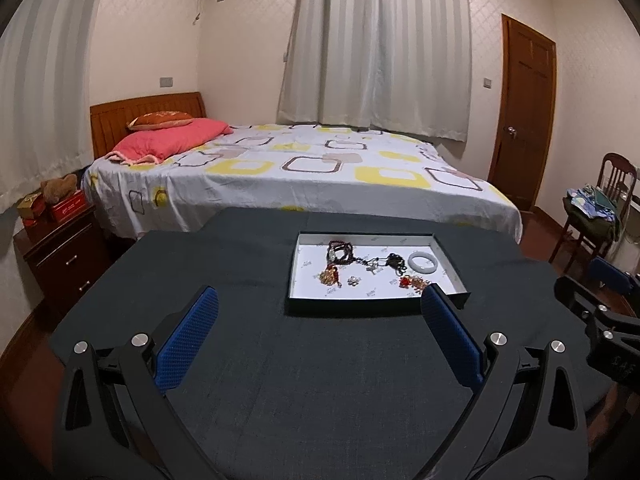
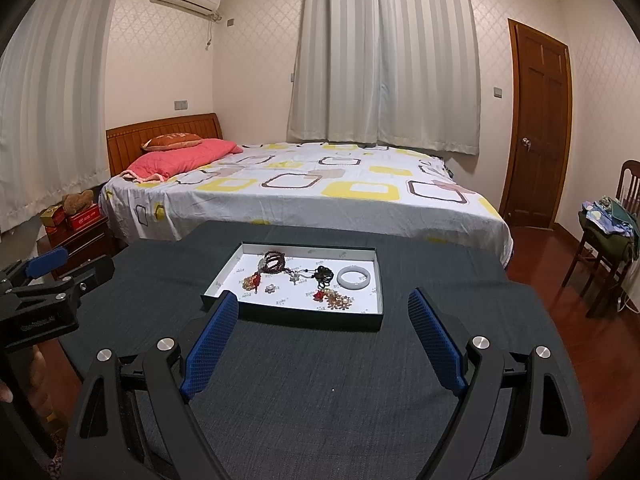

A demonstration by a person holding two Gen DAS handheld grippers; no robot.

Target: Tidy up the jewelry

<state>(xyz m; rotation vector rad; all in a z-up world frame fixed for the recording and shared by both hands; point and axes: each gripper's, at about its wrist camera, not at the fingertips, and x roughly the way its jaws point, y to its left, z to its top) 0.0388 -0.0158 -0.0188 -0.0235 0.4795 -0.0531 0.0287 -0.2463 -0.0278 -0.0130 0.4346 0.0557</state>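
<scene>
**Both grippers wide and empty before the jewelry tray**

A bedroom: a bed [image 1: 280,168] with a yellow-patterned sheet and pink pillow, pale curtains [image 1: 376,44] behind it, a wooden door [image 1: 526,108] to the right. In front stands a table [image 1: 280,360] under dark grey cloth.

Left wrist view: the left gripper [image 1: 319,320] hangs over the near part of the table, its blue pads [image 1: 188,340] spread far apart with only bare cloth between them. It holds nothing and touches nothing. The tray [image 1: 304,268], a shallow dark box with a white floor, lies on the cloth past the fingertips, slightly right of centre. In it are a dark red bead string [image 1: 340,250], a black cord piece [image 1: 396,262], a white bangle [image 1: 423,261] near the right wall, a gold piece [image 1: 330,278] and a red-and-gold cluster [image 1: 414,282] toward the near wall. The right-hand pad's tip overlaps the tray's near right corner in the picture; whether it touches cannot be told. The right gripper's body shows at the right edge.

Right wrist view: the right gripper [image 2: 323,308] is likewise spread wide and empty above the cloth, nothing between its pads [image 2: 210,344]. The tray [image 2: 376,280] lies just beyond the fingertips, the bangle [image 2: 353,277] on its right side, the bead string [image 2: 274,262] at left. The left gripper's black frame [image 2: 44,304] shows at the left edge, over the table's side.
</scene>
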